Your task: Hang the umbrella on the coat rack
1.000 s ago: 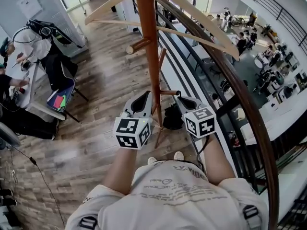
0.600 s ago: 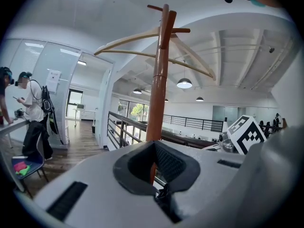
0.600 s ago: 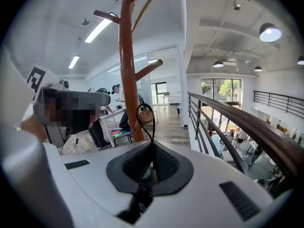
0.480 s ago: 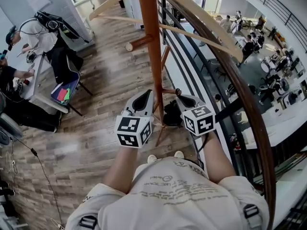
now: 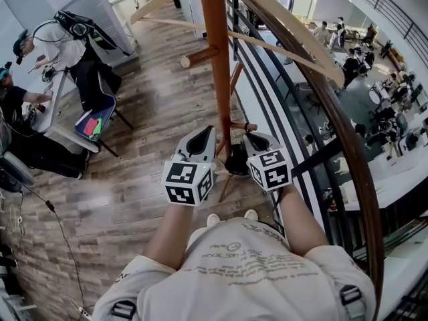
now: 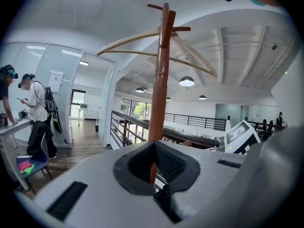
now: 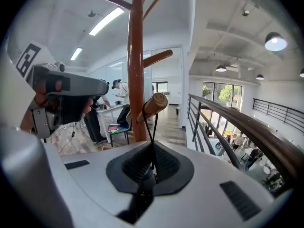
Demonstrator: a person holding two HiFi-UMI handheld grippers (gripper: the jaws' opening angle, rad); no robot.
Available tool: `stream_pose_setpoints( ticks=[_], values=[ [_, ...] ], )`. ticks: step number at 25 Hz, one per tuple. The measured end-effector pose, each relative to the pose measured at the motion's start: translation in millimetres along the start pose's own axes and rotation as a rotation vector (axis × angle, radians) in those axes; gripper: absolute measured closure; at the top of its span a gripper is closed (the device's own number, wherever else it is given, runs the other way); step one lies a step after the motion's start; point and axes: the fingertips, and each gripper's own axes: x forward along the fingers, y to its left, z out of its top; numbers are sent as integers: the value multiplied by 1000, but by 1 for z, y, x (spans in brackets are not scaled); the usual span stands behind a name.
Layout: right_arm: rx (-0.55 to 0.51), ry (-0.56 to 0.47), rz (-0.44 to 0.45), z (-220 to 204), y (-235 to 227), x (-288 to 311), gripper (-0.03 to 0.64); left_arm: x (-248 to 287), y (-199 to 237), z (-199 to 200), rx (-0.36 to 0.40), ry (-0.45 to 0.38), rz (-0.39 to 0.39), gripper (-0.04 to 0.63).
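- Change since the earlier frame: the right hand-held gripper (image 5: pixel 251 139) has eased in toward the pole of the coat rack (image 5: pixel 215 59) and sunk a little, with a slight roll of its marker cube. The left hand-held gripper (image 5: pixel 200 141) has hardly shifted.
- Right hand-held gripper: clenched on the thin black cord loop (image 7: pixel 151 122) of the umbrella (image 5: pixel 237 160). The cord rises from between its pads straight ahead and passes over the rounded end of a low wooden peg (image 7: pixel 154 104).
- Umbrella: a dark folded bundle just below the right hand-held gripper's tips, between the two hand-held grippers and close to the pole. Whether the peg already bears its weight cannot be told.
- Left hand-held gripper: pads drawn together with nothing between them. The pole stands directly ahead of it, seen through the narrow slit between the pads.
- Done, as judged: the umbrella is raised to peg height and the loop is laid over the peg's tip.
- Left, as judged: slide the loop farther along the peg toward the pole, let the cord go, and draw the right hand-held gripper back so the umbrella hangs free.
- Risk, as judged: the loop sits near the peg's end and could slip off if let go here.
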Motion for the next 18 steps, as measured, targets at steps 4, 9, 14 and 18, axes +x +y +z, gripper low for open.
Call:
stream_pose_setpoints(
  ticks=[4,9,14,18],
  values=[
    [-56,-94,-17,7,3,-2,603,-1,0,-4,-7,8,0,599],
    [2,-193,-8,20,-5,-15,489,4,-3,-6,-11,13,-2,599],
    [29,-266,-68,27,-13,-44,614,4,-6,-9,-17,16,-6,598],
    [61,-305,-163,36,-29,-64,615,5,-7,-9,-16,16,-13,600]
  ],
)
